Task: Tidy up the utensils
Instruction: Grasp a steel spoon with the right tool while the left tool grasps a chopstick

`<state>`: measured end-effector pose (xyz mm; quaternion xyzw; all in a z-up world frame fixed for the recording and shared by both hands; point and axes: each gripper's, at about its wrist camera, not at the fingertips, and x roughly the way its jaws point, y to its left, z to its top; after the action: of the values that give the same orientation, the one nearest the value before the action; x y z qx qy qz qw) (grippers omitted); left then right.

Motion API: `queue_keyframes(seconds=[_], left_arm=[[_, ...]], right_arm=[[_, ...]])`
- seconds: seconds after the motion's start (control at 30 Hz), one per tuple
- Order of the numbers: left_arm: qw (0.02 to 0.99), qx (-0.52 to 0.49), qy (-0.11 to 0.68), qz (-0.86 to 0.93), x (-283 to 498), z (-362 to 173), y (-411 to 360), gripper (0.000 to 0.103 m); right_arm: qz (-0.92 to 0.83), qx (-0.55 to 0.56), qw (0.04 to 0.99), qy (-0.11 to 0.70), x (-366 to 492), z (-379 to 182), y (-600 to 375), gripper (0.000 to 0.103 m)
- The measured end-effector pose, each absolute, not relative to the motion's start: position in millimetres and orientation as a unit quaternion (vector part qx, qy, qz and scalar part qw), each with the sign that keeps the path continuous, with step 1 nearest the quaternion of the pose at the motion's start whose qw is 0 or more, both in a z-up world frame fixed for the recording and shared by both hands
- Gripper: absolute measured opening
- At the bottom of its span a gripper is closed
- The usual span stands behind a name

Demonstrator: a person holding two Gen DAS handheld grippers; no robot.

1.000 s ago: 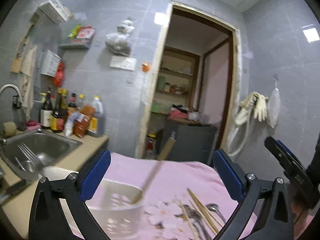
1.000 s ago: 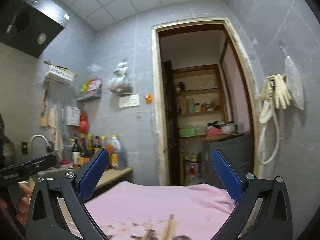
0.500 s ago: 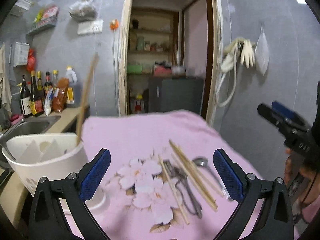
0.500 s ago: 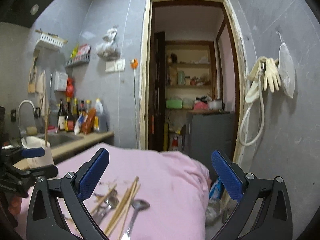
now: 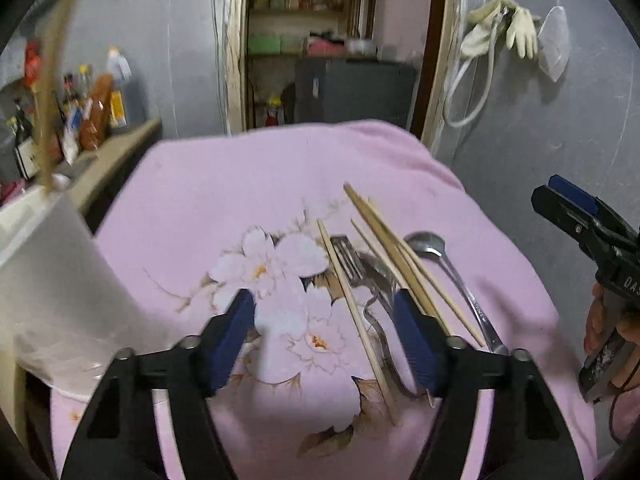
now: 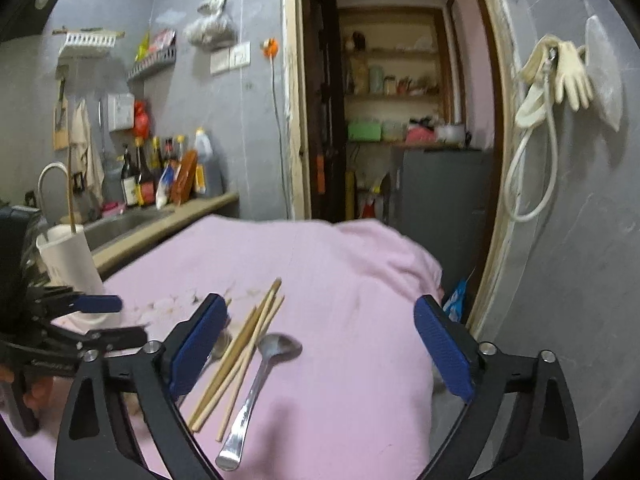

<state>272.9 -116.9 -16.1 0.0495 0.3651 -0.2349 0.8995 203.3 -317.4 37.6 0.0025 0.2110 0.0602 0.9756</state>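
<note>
The left tool (image 5: 324, 332) hangs over the pink cloth (image 5: 240, 184), jaws closing with nothing clamped; between the pads lie the printed flowers (image 5: 280, 280) and one loose chopstick (image 5: 352, 304). The right pad sits just above the fork (image 5: 352, 256) and the bundle of chopsticks (image 5: 396, 256), but whether it touches them I cannot tell. The spoon (image 5: 440, 256) lies right of the bundle, still on the cloth.

The right tool (image 6: 320, 344) is also closing, empty, with wide room between its pads. Its left pad is over the near ends of the chopsticks (image 6: 248, 348); the spoon (image 6: 260, 376) lies inside the gap, toward its left side. Right of the spoon the cloth (image 6: 360, 300) is bare up to its right edge, where it drops off near the door frame (image 6: 492, 200).

A white holder (image 6: 68, 256) stands at the cloth's left edge, a single stick (image 6: 71, 184) upright in it. Beyond it the bench (image 6: 168, 224) carries bottles (image 6: 160, 176) along the wall. The far cloth is clear to its far edge.
</note>
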Motion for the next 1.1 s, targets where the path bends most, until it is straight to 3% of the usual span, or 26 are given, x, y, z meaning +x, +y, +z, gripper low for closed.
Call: queue_keyframes(seconds=[0.4,0.67,0.83,1.1], left_arm=[[0.857,0.034,0.451,-0.247,321,-39,-128,0.023],[0.849,0.020,0.469,-0.244,348,-40,-133,0.016],[0.843,0.005,0.479,-0.244,353,-37,-133,0.005],[0.853,0.015,0.469,-0.229,332,-32,-127,0.003]], right_arm=[[0.107,0.010,0.934,0.341,246,10,-316,0.063],[0.124,0.025,0.914,0.387,258,-1,-319,0.059],[0.133,0.019,0.902,0.410,265,-6,-314,0.057],[0.140,-0.007,0.886,0.442,283,-14,-302,0.056]])
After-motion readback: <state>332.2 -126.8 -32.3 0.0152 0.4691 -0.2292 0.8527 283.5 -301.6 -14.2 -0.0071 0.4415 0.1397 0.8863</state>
